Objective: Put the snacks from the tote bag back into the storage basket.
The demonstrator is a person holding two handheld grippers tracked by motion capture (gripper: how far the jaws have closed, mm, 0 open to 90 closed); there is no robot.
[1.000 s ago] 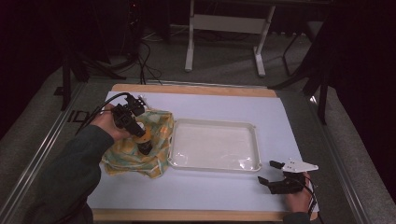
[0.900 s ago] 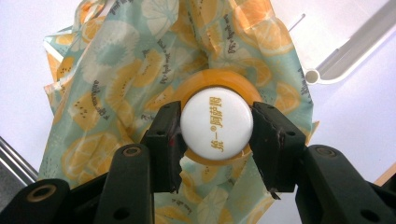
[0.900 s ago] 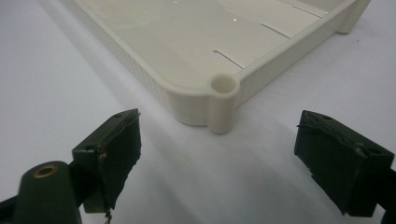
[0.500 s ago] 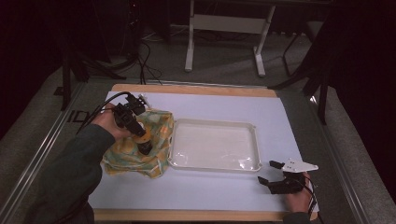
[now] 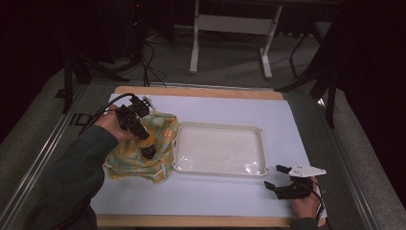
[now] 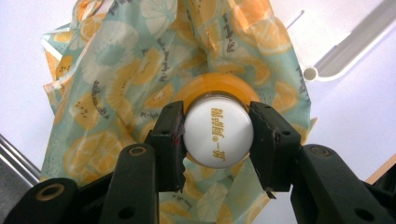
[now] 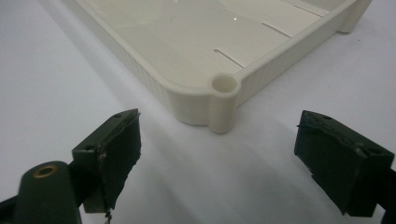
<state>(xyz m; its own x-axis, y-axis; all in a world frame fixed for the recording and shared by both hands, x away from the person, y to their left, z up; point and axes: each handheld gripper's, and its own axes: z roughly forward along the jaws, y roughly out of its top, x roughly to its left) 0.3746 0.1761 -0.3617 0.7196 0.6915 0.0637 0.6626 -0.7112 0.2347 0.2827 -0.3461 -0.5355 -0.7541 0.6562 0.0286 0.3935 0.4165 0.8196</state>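
An orange bottle with a white cap (image 6: 218, 136) is held by its cap between the jaws of my left gripper (image 6: 217, 140), above a fruit-print cloth (image 6: 116, 84). In the high view the left gripper (image 5: 147, 149) points down over the crumpled cloth (image 5: 139, 158) at the table's left, the bottle (image 5: 148, 146) at its tip. A white tray (image 5: 258, 143) lies empty in the middle. My right gripper (image 5: 280, 179) rests open on the paper near the tray's front right corner (image 7: 223, 100), nothing between its fingers (image 7: 112, 149).
White paper (image 5: 215, 196) covers the wooden table, whose front edge (image 5: 191, 221) runs along the bottom. Dark floor, cables and a metal stand (image 5: 230, 24) lie beyond the far edge. A metal rail (image 5: 43, 158) runs along the left side.
The left gripper has shifted slightly toward the near side over the cloth with the bottle. The right gripper has stayed in place.
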